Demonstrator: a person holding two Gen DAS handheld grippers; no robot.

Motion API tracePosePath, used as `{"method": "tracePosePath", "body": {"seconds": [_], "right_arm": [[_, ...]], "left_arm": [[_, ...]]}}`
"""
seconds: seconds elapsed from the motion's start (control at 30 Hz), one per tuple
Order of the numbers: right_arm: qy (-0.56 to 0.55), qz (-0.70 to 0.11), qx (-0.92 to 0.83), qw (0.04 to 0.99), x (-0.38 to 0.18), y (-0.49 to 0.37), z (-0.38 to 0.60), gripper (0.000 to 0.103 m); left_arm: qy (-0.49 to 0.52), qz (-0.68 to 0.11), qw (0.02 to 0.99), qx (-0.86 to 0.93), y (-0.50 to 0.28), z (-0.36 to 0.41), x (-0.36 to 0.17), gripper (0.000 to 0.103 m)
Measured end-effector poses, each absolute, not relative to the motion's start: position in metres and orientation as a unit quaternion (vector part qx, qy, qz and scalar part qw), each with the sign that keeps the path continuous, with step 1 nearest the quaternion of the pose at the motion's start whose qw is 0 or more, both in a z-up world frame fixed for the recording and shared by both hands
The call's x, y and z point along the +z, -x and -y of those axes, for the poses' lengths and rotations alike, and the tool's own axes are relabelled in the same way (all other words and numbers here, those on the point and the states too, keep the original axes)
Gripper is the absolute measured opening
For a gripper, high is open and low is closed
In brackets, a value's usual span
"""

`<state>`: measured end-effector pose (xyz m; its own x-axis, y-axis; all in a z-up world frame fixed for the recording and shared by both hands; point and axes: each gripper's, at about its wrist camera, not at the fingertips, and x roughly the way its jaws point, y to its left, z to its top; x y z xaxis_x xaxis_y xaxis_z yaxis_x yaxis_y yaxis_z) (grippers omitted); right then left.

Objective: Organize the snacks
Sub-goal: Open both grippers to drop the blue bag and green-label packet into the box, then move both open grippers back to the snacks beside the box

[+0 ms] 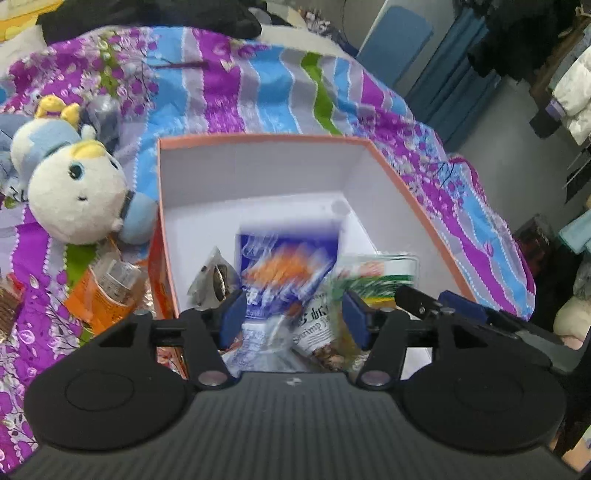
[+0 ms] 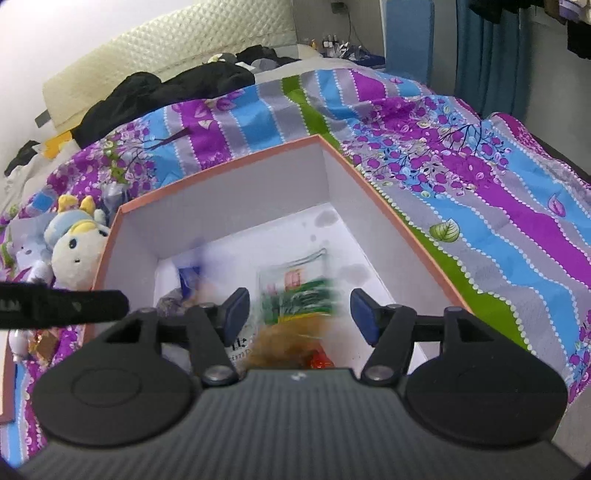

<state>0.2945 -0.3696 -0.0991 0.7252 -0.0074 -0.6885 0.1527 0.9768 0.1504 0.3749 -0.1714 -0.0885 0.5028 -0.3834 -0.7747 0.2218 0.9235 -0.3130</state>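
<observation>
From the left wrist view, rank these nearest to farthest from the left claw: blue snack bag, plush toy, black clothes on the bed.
1. Blue snack bag: in the box, just ahead of the left claw.
2. Plush toy: on the bedspread, left of the box.
3. Black clothes: far end of the bed, top of view.

bed w/ striped floral quilt (image 2: 480, 206), quilted headboard (image 2: 166, 55), blue curtains (image 2: 491, 55).

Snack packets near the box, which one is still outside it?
The orange packet, lying on the bedspread left of the box; the blue and green ones are inside.
</observation>
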Motion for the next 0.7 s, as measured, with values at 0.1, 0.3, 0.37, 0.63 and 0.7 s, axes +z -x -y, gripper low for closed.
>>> {"method": "tracePosePath", "body": {"seconds": [0.1,0.3,0.37,0.63,0.7], "right_arm": [[-0.096,-0.362,-0.039,0.926,-0.092,-0.286,0.367,0.063],[-0.099,-0.340,-0.030,0.935,-0.068,-0.257,0.357,0.063],[-0.102,-0.332,-0.026,0.938,-0.059,-0.246,0.353,0.063],[-0.098,-0.296,-0.005,0.950,-0.027,-0.195,0.331,0.063],[-0.097,-0.290,0.000,0.952,-0.021,-0.183,0.325,0.063]], "left_arm": [[0.088,-0.455,0.868,-0.176,-0.366,0.165,-0.075,0.063],[0.090,-0.432,0.881,-0.172,-0.331,0.152,-0.043,0.063],[0.091,-0.421,0.885,-0.176,-0.314,0.145,-0.030,0.063],[0.097,-0.388,0.902,-0.159,-0.244,0.111,0.003,0.063],[0.102,-0.383,0.906,-0.153,-0.227,0.101,0.007,0.063]]}}
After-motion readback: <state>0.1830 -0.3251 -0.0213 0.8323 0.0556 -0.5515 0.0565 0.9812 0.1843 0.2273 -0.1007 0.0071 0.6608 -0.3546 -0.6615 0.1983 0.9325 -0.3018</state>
